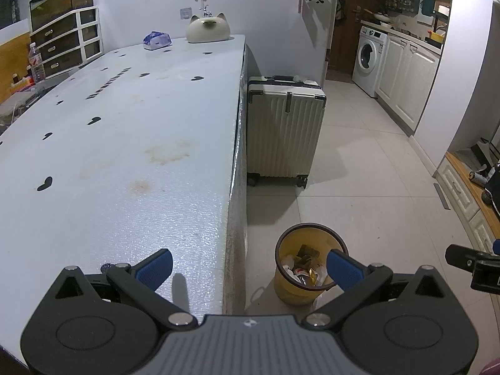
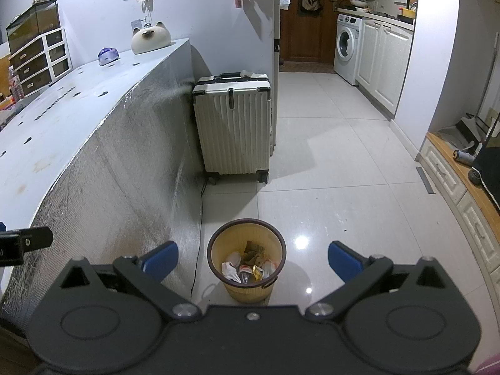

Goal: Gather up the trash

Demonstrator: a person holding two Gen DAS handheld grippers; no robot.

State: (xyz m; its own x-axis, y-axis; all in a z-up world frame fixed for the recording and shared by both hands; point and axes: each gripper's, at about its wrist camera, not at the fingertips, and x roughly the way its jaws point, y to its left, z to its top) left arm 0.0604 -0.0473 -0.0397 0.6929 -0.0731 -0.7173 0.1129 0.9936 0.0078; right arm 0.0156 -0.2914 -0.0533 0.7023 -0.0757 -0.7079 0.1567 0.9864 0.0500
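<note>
Your left hand-held gripper (image 1: 248, 268) is spread wide with nothing between its blue pads (image 1: 155, 267), and it straddles the near corner of the bench (image 1: 125, 143): the left pad sits over the pale bench top, the right pad over the floor side. Just ahead of that right pad, and partly hidden by it, the yellow trash bin (image 1: 293, 293) stands on the tiled floor (image 1: 368, 193), close beside the bench's side wall. The bin holds crumpled wrappers and scraps (image 1: 304, 265), piled low inside.

Your right hand-held gripper (image 2: 252, 259) is also spread wide and empty. In its view the trash bin (image 2: 247, 290) lies straight ahead and below, framed between the two blue pads (image 2: 342, 261), touching neither. A dark cable (image 2: 200, 218) runs down the floor along the bench's foil-faced side (image 2: 125, 172), just left of the bin.

Farther ahead of both grippers a white ribbed suitcase (image 2: 234, 131) stands upright against the far end of the bench. On the bench top, at its far end, sit a cat-shaped ceramic piece (image 1: 207, 28) and, to its left, a blue-and-white packet (image 1: 157, 40). The bench surface nearer you shows brownish stains (image 1: 167, 153) and scattered dark marks. Well ahead to the right, a washing machine (image 2: 347, 47) stands under the kitchen counter.
</note>
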